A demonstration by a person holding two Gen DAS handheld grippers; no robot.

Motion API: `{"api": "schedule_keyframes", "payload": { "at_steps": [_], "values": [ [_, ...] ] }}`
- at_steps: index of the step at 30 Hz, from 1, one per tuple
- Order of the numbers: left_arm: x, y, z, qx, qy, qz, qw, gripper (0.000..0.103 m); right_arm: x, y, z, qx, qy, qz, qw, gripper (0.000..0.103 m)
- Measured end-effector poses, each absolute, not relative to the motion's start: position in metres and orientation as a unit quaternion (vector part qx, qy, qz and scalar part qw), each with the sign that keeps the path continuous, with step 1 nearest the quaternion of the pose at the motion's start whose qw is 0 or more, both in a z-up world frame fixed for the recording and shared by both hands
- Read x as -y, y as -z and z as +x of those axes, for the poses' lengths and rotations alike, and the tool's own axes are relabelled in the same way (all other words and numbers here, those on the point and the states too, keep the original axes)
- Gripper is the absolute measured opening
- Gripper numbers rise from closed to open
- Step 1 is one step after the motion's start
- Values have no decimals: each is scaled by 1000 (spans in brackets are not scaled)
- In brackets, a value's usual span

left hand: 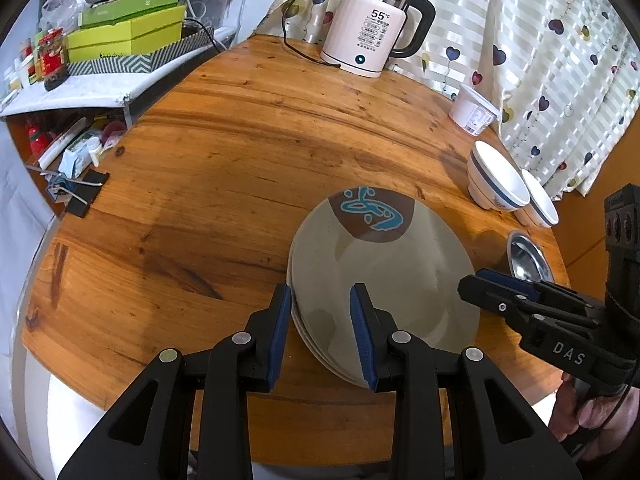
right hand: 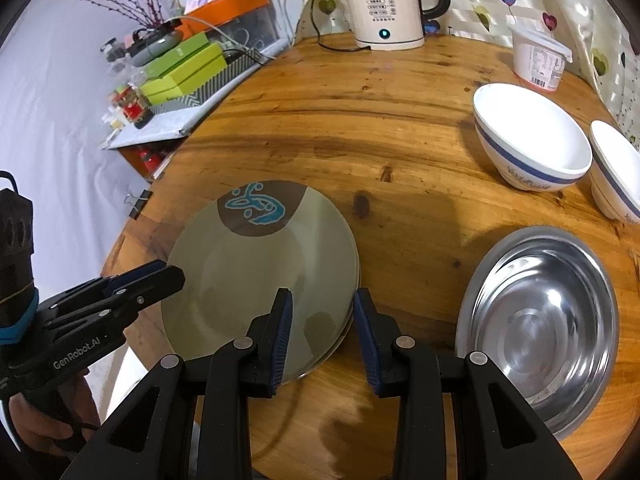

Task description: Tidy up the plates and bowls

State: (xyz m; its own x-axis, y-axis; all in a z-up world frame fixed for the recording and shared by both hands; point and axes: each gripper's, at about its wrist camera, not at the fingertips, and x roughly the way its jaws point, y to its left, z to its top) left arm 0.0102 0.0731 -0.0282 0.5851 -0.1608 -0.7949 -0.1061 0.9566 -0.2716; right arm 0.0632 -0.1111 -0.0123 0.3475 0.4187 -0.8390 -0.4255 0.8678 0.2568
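Observation:
A stack of grey-green plates [left hand: 384, 272] with a brown and blue motif lies on the round wooden table [left hand: 224, 168]; it also shows in the right wrist view [right hand: 256, 276]. My left gripper [left hand: 320, 332] is open, its jaws straddling the stack's left rim. My right gripper [right hand: 322, 336] is open, its jaws straddling the stack's right rim. A steel bowl [right hand: 540, 324] sits to the right. Two white bowls with blue bands [right hand: 528, 140] [right hand: 616, 172] stand behind it. In the left wrist view the right gripper [left hand: 496, 288] shows over the plates' right edge.
A white electric kettle [left hand: 372, 28] with its cord stands at the table's back. A white tub [right hand: 540, 58] stands at the back right by the curtain. A cluttered shelf with green boxes [left hand: 124, 36] lies left of the table. A binder clip [right hand: 138, 204] hangs on the table's left edge.

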Motion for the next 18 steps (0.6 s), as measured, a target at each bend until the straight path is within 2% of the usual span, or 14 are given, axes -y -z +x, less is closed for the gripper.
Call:
{"api": "schedule_keyframes", "payload": {
  "at_steps": [18],
  "values": [
    [-41, -8, 8, -426, 30, -104, 898, 32, 137, -28, 46, -466, -283, 6, 839, 32]
  ]
}}
